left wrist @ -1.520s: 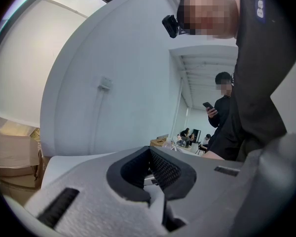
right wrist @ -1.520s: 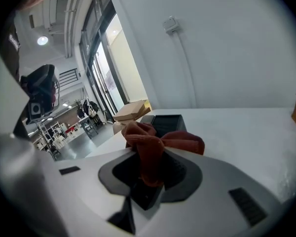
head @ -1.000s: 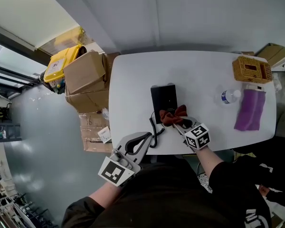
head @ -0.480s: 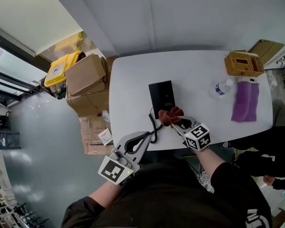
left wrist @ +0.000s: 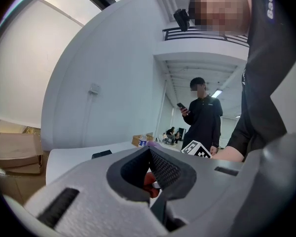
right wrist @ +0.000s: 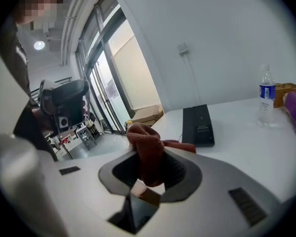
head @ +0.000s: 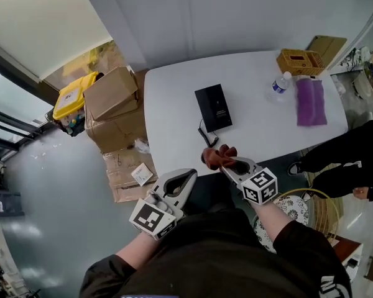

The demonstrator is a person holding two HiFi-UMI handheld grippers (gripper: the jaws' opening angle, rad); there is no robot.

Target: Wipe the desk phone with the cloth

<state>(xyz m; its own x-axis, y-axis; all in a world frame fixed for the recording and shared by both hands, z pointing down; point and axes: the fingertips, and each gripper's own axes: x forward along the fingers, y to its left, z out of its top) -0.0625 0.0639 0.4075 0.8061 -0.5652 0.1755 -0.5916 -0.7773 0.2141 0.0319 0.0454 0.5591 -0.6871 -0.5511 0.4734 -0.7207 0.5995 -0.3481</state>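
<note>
The black desk phone (head: 213, 107) lies flat on the white table (head: 261, 129), its cord (head: 203, 133) trailing toward the near edge. My right gripper (head: 226, 161) hangs at that near edge, clear of the phone, shut on a rust-red cloth (head: 217, 156). In the right gripper view the cloth (right wrist: 148, 152) bunches up between the jaws, with the phone (right wrist: 199, 125) farther off on the table. My left gripper (head: 187, 176) is below the table edge, left of the right one, shut with nothing in it. The left gripper view shows the phone (left wrist: 101, 154) far off.
A water bottle (head: 280, 84), a purple cloth (head: 311, 100) and a wicker basket (head: 300, 61) sit at the table's far right. Cardboard boxes (head: 111, 93) and a yellow bin (head: 71, 95) stand left of the table. A person in black (head: 353, 159) is at the right.
The right gripper and its cloth have come off the phone's near end and back to the table's near edge. The view has drawn back from the table. The left gripper stays shut.
</note>
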